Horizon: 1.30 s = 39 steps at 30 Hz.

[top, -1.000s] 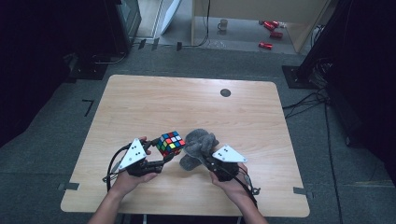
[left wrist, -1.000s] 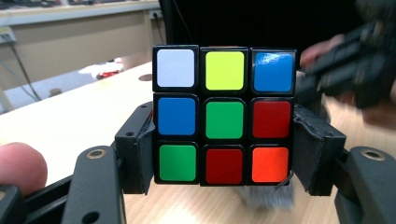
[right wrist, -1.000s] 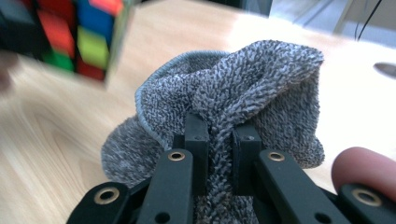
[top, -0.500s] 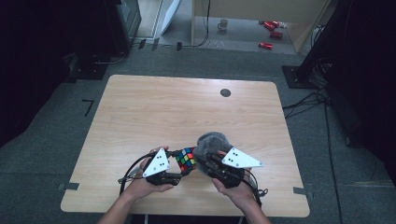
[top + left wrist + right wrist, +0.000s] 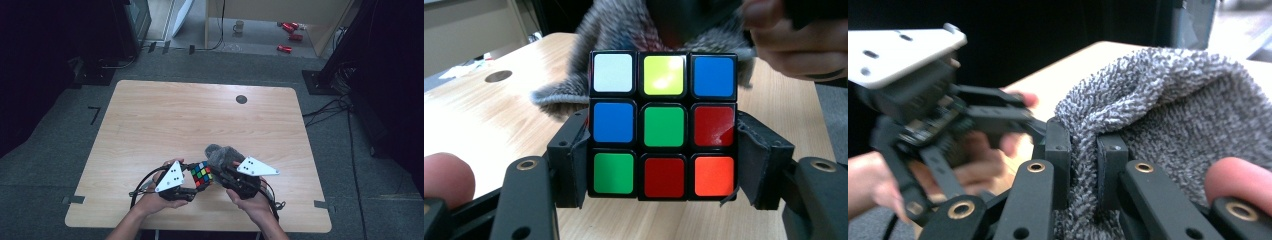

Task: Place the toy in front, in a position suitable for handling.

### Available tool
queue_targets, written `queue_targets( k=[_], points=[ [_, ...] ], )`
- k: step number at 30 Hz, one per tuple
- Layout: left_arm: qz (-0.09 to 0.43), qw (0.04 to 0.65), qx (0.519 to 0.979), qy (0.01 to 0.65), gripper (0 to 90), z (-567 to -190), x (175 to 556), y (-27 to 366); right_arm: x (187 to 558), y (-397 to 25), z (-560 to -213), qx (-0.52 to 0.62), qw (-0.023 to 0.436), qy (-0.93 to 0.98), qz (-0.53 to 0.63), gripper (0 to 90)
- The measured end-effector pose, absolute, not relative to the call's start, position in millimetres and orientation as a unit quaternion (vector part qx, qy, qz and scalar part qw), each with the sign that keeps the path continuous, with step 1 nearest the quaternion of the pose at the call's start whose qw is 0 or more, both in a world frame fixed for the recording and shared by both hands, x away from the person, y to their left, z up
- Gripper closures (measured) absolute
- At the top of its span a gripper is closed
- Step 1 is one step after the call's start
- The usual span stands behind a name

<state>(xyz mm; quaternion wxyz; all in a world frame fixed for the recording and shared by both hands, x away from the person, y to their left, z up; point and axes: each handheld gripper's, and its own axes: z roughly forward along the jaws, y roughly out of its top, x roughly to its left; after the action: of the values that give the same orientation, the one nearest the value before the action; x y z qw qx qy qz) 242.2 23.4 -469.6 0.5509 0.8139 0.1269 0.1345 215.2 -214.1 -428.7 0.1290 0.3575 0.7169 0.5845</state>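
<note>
We see both forearms come in from the near edge of the wooden table [image 5: 150, 120], angled inward so the two tools meet near the middle of that edge. The left hand [image 5: 150, 200] wraps the left gripper [image 5: 663, 150] from below, and its jaws are clamped on the two opposite sides of the puzzle cube [image 5: 663, 125], which it holds just above the tabletop with a mixed face of white, yellow, blue, green, red and orange tiles toward its camera. The right hand [image 5: 250, 200] grips the right gripper [image 5: 1084, 165], whose jaws are pinched together on a fold of the grey towel [image 5: 1173, 115]. In the high view the towel is bunched against the cube's far right side, touching it.
</note>
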Motion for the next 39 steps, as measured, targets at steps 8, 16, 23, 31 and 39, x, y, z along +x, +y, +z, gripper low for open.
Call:
queue_targets(
  k=[8, 16, 23, 31, 39],
  points=[
    [0.148, 0.551, 0.808, 0.146, 35.4, -467.9, 249.4, 37.7, 225.2, -235.8, -431.3, 0.403, 0.129, 0.686, 0.592, 80.6],
    [0.159, 0.557, 0.796, 0.176, 35.4, -465.6, 260.0, 58.2, 253.9, -254.6, -473.1, 0.486, 0.165, 0.712, 0.478, 57.5],
    [0.16, 0.557, 0.796, 0.178, 35.4, -465.3, 260.4, 59.8, 275.8, -240.2, -507.1, 0.522, 0.245, 0.74, 0.346, 10.6],
    [0.158, 0.556, 0.797, 0.175, 35.4, -466.0, 259.6, 57.5, 279.7, -239.4, -518.8, 0.521, 0.23, 0.752, 0.333, 36.1],
    [0.16, 0.552, 0.799, 0.177, 35.4, -466.8, 259.5, 55.0, 271.6, -251.1, -513.7, 0.508, 0.206, 0.739, 0.391, 78.0]
  ],
)
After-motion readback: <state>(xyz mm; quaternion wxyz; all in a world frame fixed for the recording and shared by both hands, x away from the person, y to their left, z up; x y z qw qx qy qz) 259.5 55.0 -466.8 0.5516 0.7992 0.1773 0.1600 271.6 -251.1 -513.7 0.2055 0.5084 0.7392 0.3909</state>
